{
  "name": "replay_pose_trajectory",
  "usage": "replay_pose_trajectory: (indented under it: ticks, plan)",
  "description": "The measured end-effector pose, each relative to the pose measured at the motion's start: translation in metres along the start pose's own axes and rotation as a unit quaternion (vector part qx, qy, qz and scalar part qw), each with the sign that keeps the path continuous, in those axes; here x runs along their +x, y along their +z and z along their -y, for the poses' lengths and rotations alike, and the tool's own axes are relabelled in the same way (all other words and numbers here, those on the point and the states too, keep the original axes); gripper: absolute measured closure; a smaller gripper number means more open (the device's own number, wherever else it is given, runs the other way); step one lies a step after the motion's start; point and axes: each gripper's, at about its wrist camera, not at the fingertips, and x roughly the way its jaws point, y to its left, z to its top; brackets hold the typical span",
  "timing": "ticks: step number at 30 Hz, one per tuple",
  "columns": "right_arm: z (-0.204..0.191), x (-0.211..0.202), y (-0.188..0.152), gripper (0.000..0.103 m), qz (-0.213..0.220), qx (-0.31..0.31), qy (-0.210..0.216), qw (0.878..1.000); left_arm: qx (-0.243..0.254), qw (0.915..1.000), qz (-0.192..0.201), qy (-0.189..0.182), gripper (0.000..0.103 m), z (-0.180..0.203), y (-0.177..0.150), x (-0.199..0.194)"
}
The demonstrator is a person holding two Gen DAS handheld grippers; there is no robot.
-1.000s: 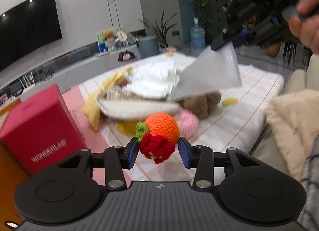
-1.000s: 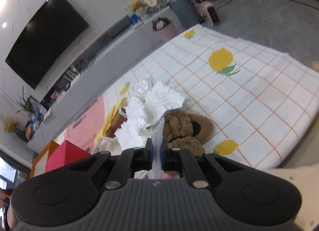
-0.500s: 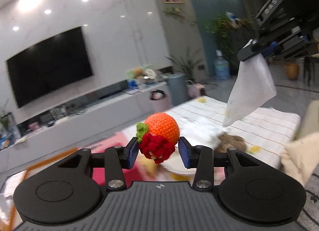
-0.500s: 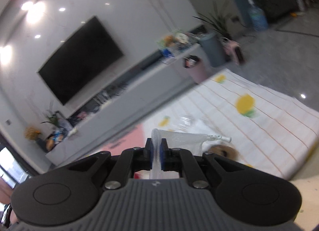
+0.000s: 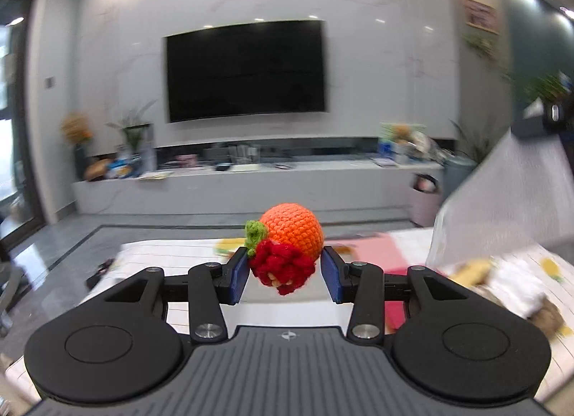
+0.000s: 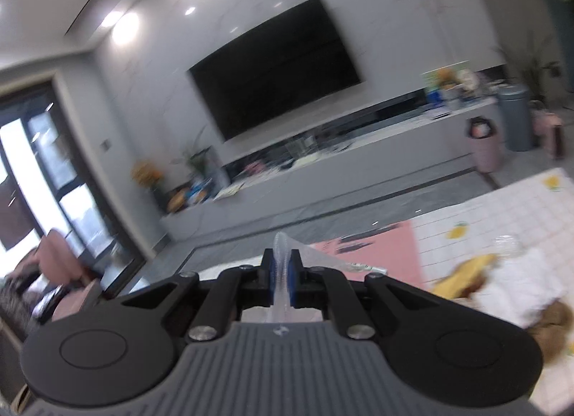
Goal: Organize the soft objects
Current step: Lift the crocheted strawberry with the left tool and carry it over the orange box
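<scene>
Left fingers [image 5: 286,274] clamped on crocheted fruit [image 5: 287,249], right fingers [image 6: 282,281] pinching clear plastic bag [image 6: 315,254], bag's contents indiscernible

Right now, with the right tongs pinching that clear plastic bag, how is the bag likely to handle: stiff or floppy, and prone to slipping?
The clear plastic bag looks thin and translucent, so probably very light. It creases where the right tongs pinch it and hangs as a loose sheet in the left view, so likely floppy. Smooth film may slip from a narrow pinch.
</scene>
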Motion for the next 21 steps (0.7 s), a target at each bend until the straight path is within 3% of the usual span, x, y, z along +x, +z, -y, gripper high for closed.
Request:
replay_pose_trajectory:
  ticks: [5, 9, 14, 17, 19, 21]
  plan:
    - [-0.040, 0.073, -0.023, 0.098, -0.054, -0.024, 0.034, 0.998, -0.046, 0.9989, -0.008, -0.001, 0.054, -0.048, 0.000, 0.014]
    - [-0.053, 0.144, -0.051, 0.098, -0.133, -0.032, 0.066, 0.988, -0.061, 0.9978, -0.026, -0.005, 0.054, -0.064, -0.009, 0.028]
    - [-0.066, 0.208, -0.095, 0.099, -0.261, -0.039, 0.132, 0.956, -0.058, 0.9975, -0.039, 0.007, 0.054, -0.078, -0.025, 0.024]
    - [-0.076, 0.229, -0.106, 0.099, -0.315, -0.080, 0.163, 0.932, -0.066, 0.9968, -0.044, 0.011, 0.054, -0.087, -0.029, 0.024]
    - [-0.080, 0.245, -0.109, 0.099, -0.336, -0.125, 0.149, 0.922, -0.075, 0.9961, -0.046, 0.006, 0.054, -0.092, -0.031, 0.023]
    - [-0.077, 0.264, -0.111, 0.098, -0.341, -0.148, 0.123, 0.920, -0.077, 0.9959, -0.046, 0.008, 0.054, -0.094, -0.032, 0.023]
